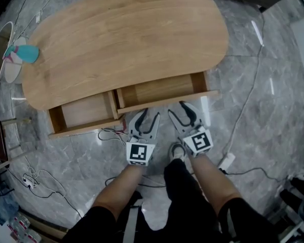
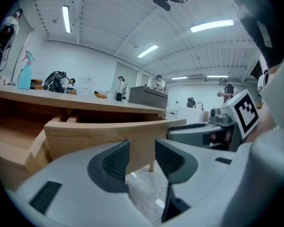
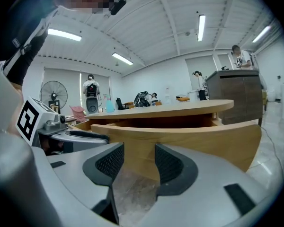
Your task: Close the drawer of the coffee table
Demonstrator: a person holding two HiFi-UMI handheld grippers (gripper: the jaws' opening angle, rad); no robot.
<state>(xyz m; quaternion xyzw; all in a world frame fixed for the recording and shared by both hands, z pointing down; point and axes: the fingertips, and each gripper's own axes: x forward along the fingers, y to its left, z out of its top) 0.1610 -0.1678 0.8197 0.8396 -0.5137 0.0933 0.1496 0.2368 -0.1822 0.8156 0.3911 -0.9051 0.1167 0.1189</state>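
The wooden coffee table (image 1: 126,34) has two drawers pulled out on my side. The right drawer (image 1: 162,91) stands open, its curved front panel (image 1: 167,102) just ahead of both grippers. The left drawer (image 1: 83,114) is open too. My left gripper (image 1: 146,117) is open near the left end of the right drawer's front (image 2: 109,136), nothing between its jaws (image 2: 142,157). My right gripper (image 1: 182,110) is open before the same front (image 3: 194,143), a little short of it, jaws empty (image 3: 138,162). Each gripper shows in the other's view: the right (image 2: 213,131), the left (image 3: 66,134).
A teal spray bottle (image 1: 25,53) lies on the tabletop's far left. Cables (image 1: 111,133) run over the marble floor under the drawers, and a white adapter (image 1: 226,161) sits to my right. People stand far off in the room.
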